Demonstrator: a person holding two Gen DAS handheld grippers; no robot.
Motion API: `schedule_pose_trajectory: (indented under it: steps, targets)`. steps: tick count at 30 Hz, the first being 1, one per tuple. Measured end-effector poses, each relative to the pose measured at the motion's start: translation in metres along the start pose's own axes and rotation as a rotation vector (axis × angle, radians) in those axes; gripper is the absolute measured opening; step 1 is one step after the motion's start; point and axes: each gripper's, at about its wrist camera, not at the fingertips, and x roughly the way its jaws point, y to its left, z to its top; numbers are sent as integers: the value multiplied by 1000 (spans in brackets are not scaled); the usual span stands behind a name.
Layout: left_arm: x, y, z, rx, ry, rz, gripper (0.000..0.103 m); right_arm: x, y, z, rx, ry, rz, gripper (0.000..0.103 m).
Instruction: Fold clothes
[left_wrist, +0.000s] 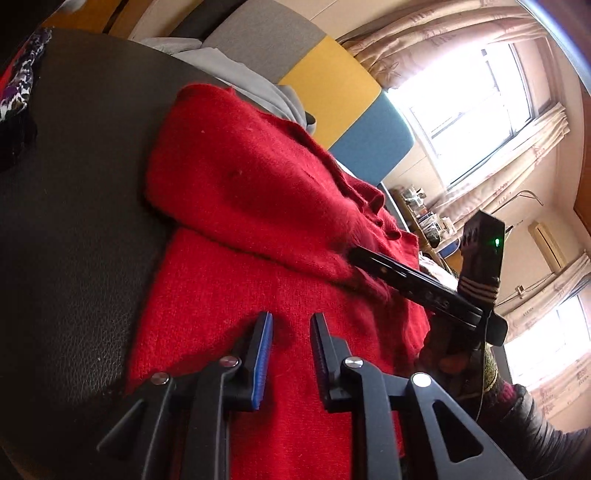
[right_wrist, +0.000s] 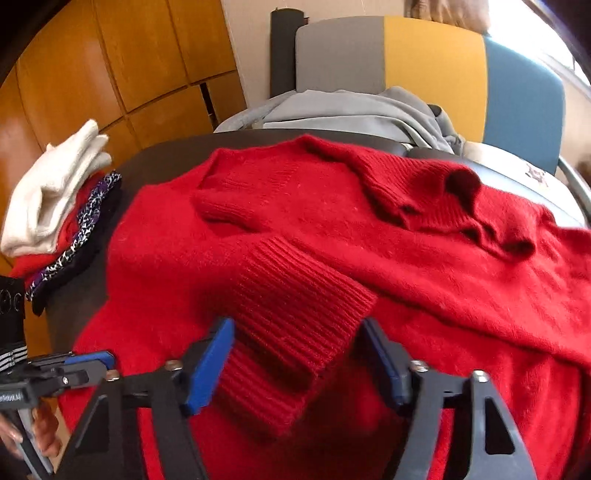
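red fuzzy knit, a sweater, lies spread on the dark leather-grained table, one sleeve already crossed over its body. the right gripper straddles the ribbed cuff, pads not pressing, so nothing is grasped. the left gripper hovers over the flat body with a narrow empty gap. best to pinch the cuff through both layers, lift little, and lay it square. soft wool will sag and cling. folded clothes are stacked at the table's edge.
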Motion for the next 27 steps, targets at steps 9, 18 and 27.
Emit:
schedule_pose_trajectory:
  steps: [9, 18, 27]
  targets:
    - [5, -11, 4, 15, 5, 0, 22, -27, 23, 31, -127, -25, -17, 13]
    - [40, -45, 45, 71, -23, 1, 23, -122, 51, 145, -295, -214, -57, 13]
    - [57, -18, 132, 22, -143, 114, 25, -179, 49, 216, -378, -330, -146, 13]
